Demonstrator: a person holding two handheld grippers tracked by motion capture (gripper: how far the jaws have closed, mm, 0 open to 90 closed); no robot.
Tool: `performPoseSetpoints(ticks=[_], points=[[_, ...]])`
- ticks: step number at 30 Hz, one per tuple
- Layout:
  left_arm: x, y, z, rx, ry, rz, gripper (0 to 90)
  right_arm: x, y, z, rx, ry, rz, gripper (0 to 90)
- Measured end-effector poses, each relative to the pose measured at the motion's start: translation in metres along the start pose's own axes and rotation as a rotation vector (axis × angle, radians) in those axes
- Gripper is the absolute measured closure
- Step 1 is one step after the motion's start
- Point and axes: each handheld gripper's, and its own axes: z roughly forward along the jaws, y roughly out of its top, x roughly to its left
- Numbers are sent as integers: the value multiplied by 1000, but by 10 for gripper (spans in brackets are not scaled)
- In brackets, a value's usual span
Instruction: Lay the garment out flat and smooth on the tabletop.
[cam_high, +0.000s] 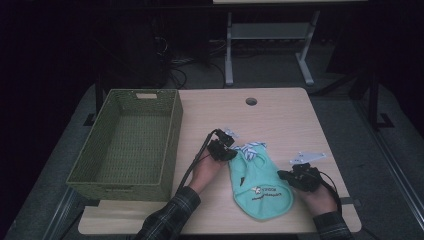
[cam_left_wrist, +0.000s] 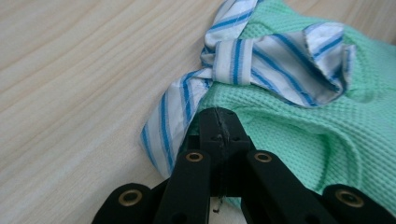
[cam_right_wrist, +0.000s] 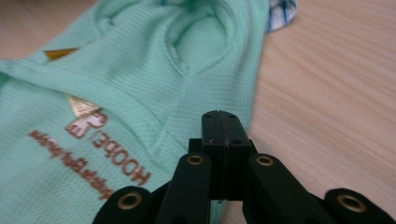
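Note:
A small mint-green waffle-knit garment (cam_high: 260, 185) with a blue-and-white striped collar (cam_high: 252, 147) lies flat on the wooden table (cam_high: 280, 115), with brown printed lettering (cam_right_wrist: 102, 158) on it. My left gripper (cam_high: 233, 154) is at the garment's upper left edge. In the left gripper view its jaws (cam_left_wrist: 219, 116) are pressed together, their tip over the green cloth just below the striped collar (cam_left_wrist: 275, 56). My right gripper (cam_high: 284, 175) is at the garment's right edge. Its jaws (cam_right_wrist: 220, 119) are also closed, the tip at the cloth's border, and no fabric shows between them.
An empty green woven basket (cam_high: 172, 140) stands on the table's left side, close to the left hand. A round cable hole (cam_high: 251, 101) is in the tabletop at the back. Beyond the table stand a white frame's legs and cables on the floor.

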Motion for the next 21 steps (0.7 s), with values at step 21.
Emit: performPoseSetpoints(ticks=[21], points=[[16,12,14,2,36,-7,894,26,-33,-21,26,52,-35,891]])
